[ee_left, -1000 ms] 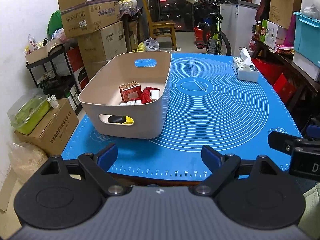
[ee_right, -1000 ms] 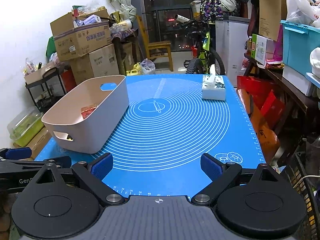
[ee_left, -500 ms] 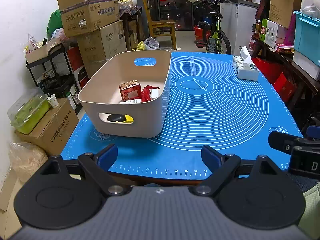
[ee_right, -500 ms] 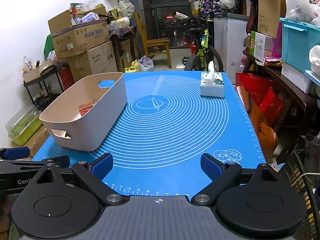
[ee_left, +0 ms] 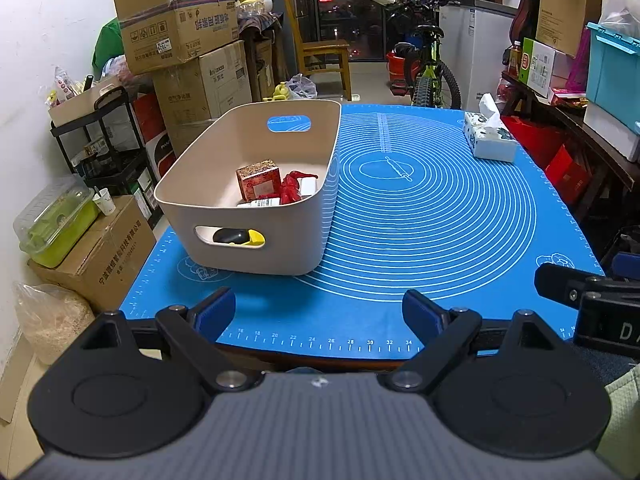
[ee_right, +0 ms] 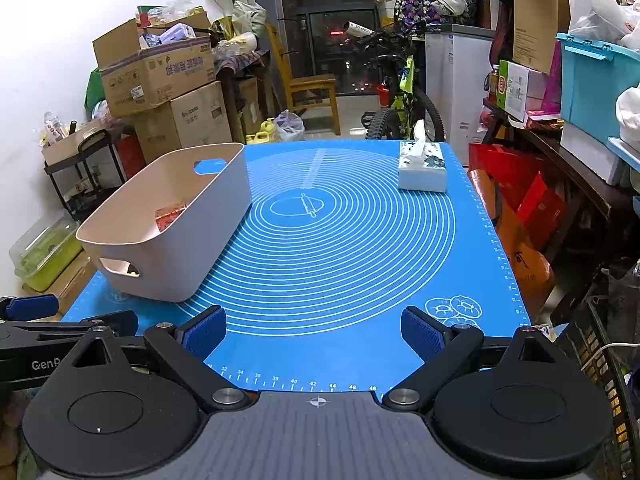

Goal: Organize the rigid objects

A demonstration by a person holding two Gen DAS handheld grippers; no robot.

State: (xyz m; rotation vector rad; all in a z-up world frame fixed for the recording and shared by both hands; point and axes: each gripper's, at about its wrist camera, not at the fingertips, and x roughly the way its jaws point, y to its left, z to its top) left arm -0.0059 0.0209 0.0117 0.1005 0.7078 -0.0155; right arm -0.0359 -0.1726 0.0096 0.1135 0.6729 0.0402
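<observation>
Tabletop: I saw the blue mat covering it.
Bin: the beige bin sat on the mat's left side.
Tissue box: it lay far right, well apart from the bin.
Contents: a red box, a red figure and a black-and-yellow item lay inside the bin.
Left tongs: I held them spread, empty, at the near edge.
Right tongs: these were spread, empty.

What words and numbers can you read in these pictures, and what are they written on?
"16 18 20 22 24 26 28 30 32 34": ruler along the blue mat's near edge.
"GenR", cut off: left gripper's arm.
"D", cut off: right gripper's arm.
Cardboard boxes: Chinese print, mostly too blurred.
Tissue box: unreadable.
</observation>
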